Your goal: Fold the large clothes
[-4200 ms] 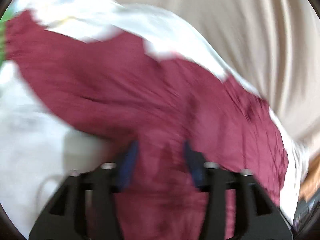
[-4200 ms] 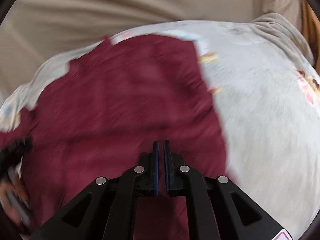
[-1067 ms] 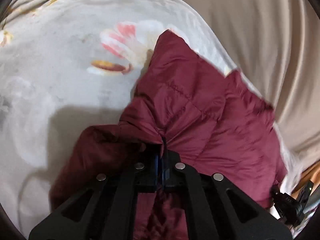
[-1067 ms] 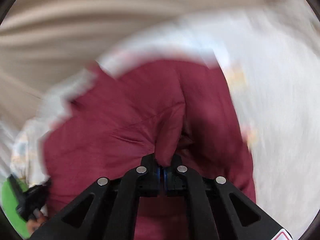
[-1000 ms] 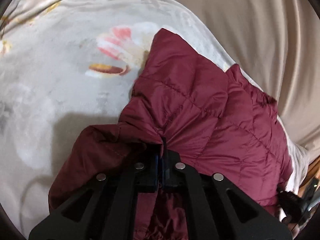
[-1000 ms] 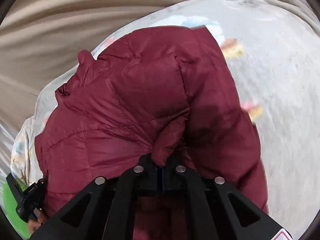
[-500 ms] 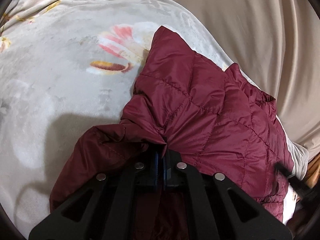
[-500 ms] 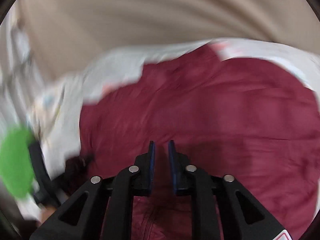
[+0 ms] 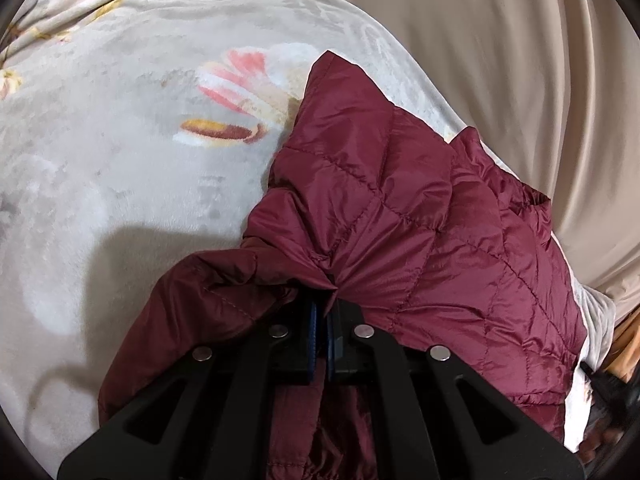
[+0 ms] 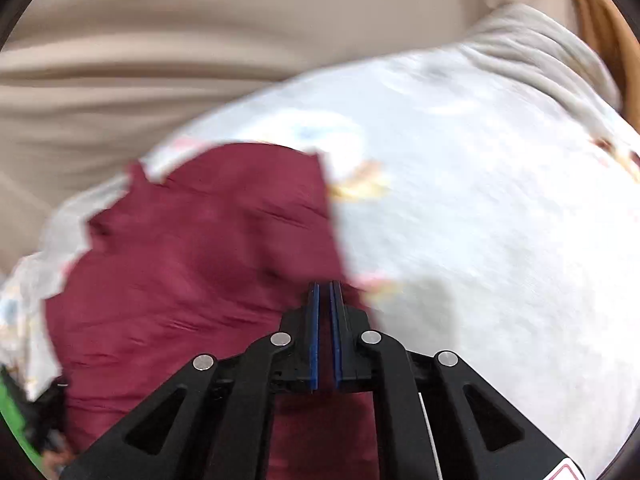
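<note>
While the big pale fleece blanket with flower prints (image 9: 120, 168) fills the left of the left wrist view, the dark red quilted puffer jacket (image 9: 420, 216) lies on it, reaching from the middle to the lower right. A second ago the right gripper (image 10: 325, 292) pinched a jacket fold; now it has let go, its jaws nearly together and empty. So that fold looks laid down. The left gripper (image 9: 322, 312) still pinches a bunched jacket edge.

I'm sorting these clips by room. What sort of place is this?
Probably a bedroom or living room at home: a maroon quilted jacket lies on a plush floral blanket, with beige curtain-like drapery behind. Whether a bed or a sofa lies underneath is hidden.
</note>
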Available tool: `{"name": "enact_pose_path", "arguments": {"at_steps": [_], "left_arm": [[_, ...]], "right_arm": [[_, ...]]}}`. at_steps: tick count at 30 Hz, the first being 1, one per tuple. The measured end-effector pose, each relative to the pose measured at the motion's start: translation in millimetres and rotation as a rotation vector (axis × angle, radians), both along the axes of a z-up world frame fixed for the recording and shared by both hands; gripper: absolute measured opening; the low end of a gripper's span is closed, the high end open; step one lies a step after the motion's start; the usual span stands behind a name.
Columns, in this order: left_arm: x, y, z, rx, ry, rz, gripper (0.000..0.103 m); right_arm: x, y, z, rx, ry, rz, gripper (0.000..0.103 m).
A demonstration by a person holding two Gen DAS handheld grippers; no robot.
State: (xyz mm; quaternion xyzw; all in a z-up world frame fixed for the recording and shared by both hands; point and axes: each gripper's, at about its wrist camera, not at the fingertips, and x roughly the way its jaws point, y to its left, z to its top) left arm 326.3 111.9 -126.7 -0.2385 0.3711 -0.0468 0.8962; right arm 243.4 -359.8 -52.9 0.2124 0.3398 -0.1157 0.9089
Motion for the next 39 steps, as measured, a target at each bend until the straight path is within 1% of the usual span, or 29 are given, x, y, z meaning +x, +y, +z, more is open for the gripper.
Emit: {"name": "enact_pose_path", "arguments": {"at_steps": [2,4,5,6,7,8,10,11,13,15,16,17,18,19,20,21,22,23,25,26,27,29,31,33,36,37,39], "left_arm": [[0,-1,1,0.007,0.0,0.001,0.003],[1,-1,1,0.009,0.001,0.001,0.003],[0,-1,1,0.01,0.0,0.001,0.003],[0,-1,1,0.011,0.0,0.0,0.004],[1,-2,1,0.013,-0.001,-0.002,0.005],[1,-2,1,0.018,0.0,-0.003,0.005],[1,-3,0,0.02,0.001,-0.002,0.005],[1,-2,0,0.017,0.002,-0.002,0.005],[2,-2,0,0.011,0.001,-0.003,0.005],[-3,1,3,0.012,0.01,-0.01,0.005],[-10,3,7,0.025,0.019,-0.023,0.006],[-17,5,11,0.031,0.027,-0.031,0.017],[-31,10,17,0.032,0.045,-0.046,0.024],[-46,18,23,0.025,0.066,-0.059,0.045],[-58,24,28,0.022,0.082,-0.062,0.065],[-78,36,35,0.02,0.108,-0.059,0.071],[-94,45,39,0.018,0.126,-0.055,0.08],[-109,54,42,0.016,0.145,-0.052,0.085],[-144,75,45,0.001,0.192,-0.04,0.085],[-164,85,43,0.004,0.222,-0.032,0.087],[-176,90,40,0.013,0.249,-0.025,0.087],[-202,98,30,0.012,0.305,-0.012,0.087],[-215,98,20,-0.01,0.353,-0.005,0.087],[-223,93,13,-0.02,0.38,-0.01,0.087],[-227,80,8,0.002,0.376,-0.032,0.087],[-227,77,7,0.006,0.378,-0.029,0.086],[-227,73,7,-0.001,0.373,-0.033,0.08]], "right_arm": [[24,30,10,-0.027,-0.021,0.106,0.007],[45,45,4,-0.061,0.018,0.152,0.006],[56,47,-4,-0.079,0.048,0.149,0.0],[65,38,-16,-0.084,0.086,0.129,0.0],[75,35,-24,-0.059,0.101,0.121,0.0],[75,26,-30,-0.01,0.094,0.099,0.0],[61,21,-21,0.001,0.077,0.055,0.0],[53,25,-15,-0.012,0.07,0.042,0.004],[27,34,-7,-0.034,0.047,0.056,0.005],[-13,31,-6,-0.042,0.047,0.058,0.006],[-34,23,-5,-0.037,0.056,0.057,0.01],[-61,20,-6,-0.031,0.068,0.053,0.017],[-84,23,-7,-0.031,0.076,0.053,0.022],[-99,19,-4,-0.034,0.087,0.051,0.034],[-127,15,-4,-0.04,0.106,0.043,0.04],[-144,6,-1,-0.038,0.116,0.035,0.048],[-167,0,-2,-0.02,0.132,0.03,0.052],[-189,-2,-6,0.011,0.154,0.027,0.054],[-222,-9,-13,0.072,0.188,0.019,0.06],[-240,-10,-16,0.101,0.201,0.017,0.063],[-255,-9,-22,0.139,0.214,0.014,0.064],[-265,-4,-29,0.173,0.232,0.012,0.066],[-272,1,-43,0.186,0.265,0.009,0.066],[-274,4,-51,0.197,0.289,0.005,0.066],[-267,9,-60,0.225,0.289,-0.013,0.066],[-266,8,-62,0.251,0.283,-0.015,0.066],[-260,10,-65,0.277,0.283,-0.039,0.068]]}}
